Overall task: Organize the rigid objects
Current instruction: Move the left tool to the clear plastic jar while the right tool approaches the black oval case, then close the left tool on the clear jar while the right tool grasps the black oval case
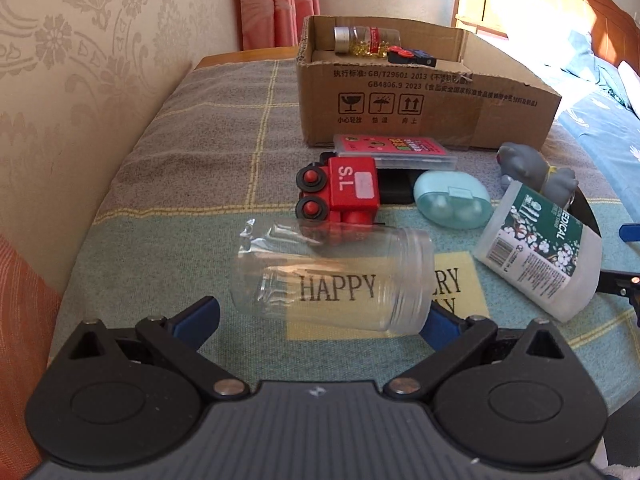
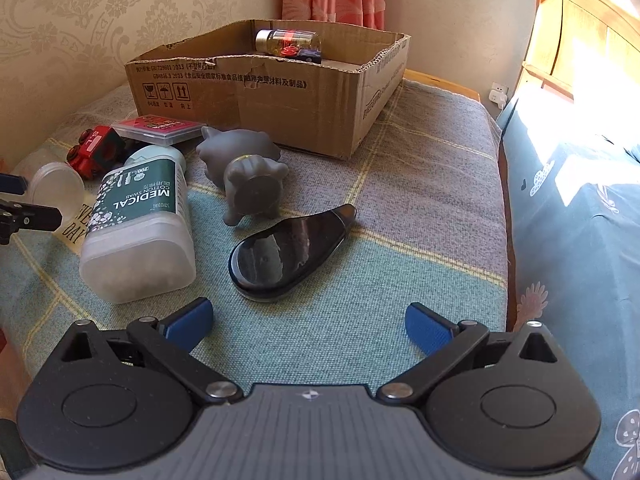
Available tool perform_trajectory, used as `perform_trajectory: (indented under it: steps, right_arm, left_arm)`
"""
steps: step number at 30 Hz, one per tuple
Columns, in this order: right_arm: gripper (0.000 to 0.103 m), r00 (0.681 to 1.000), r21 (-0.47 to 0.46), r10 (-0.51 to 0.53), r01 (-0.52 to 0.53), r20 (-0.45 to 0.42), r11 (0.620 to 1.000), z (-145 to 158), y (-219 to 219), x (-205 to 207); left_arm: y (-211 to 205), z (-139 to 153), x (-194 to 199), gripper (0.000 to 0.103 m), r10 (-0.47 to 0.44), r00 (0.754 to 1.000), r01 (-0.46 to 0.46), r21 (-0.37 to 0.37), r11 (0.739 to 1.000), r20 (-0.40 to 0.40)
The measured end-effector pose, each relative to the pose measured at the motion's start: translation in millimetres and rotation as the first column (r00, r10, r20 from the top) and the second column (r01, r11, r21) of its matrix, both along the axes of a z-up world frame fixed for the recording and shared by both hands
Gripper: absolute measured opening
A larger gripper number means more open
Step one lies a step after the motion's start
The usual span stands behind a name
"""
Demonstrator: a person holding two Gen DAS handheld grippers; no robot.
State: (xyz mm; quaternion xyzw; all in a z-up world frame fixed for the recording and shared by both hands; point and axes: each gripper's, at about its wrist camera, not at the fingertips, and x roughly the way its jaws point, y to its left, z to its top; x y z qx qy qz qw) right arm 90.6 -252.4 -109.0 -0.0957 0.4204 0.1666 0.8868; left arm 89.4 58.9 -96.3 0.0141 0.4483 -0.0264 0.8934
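Observation:
A clear plastic jar [image 1: 332, 276] lies on its side on the checked cloth, between the fingertips of my open left gripper [image 1: 320, 316]; its rim hides the right fingertip. Behind it are a red toy train [image 1: 340, 192], a pink card case [image 1: 396, 150], a teal earbud case [image 1: 452, 204], a cotton swab tub [image 1: 540, 256] and a grey toy animal [image 1: 536, 172]. My right gripper [image 2: 308, 320] is open over bare cloth, just short of a glossy black teardrop-shaped object [image 2: 288, 252]. The cotton swab tub [image 2: 140, 224] lies to its left.
An open cardboard box [image 2: 304, 120] stands at the back and holds a capsule bottle [image 2: 288, 42] and a small red and black toy. A wall runs along the left. A bed with blue bedding [image 2: 580, 220] borders the right edge of the cloth.

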Motion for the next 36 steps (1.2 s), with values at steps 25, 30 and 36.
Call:
perform_trajectory:
  steps: [25, 30, 36]
  right_arm:
    - [0.103, 0.861, -0.023, 0.502, -0.505, -0.081, 0.863, 3, 15, 73]
    - [0.103, 0.841, -0.032, 0.528, -0.535, -0.116, 0.844, 4, 18, 61]
    - [0.103, 0.819, -0.039, 0.558, -0.567, -0.132, 0.823, 5, 19, 49]
  left_arm:
    - [-1, -7, 2, 0.103, 0.055, 0.998, -0.055, -0.018, 0.998, 0.031]
    - [0, -7, 2, 0.103, 0.052, 0.998, -0.051, -0.018, 0.999, 0.032]
    - [0, -7, 1, 0.103, 0.049, 0.998, -0.049, -0.018, 0.999, 0.035]
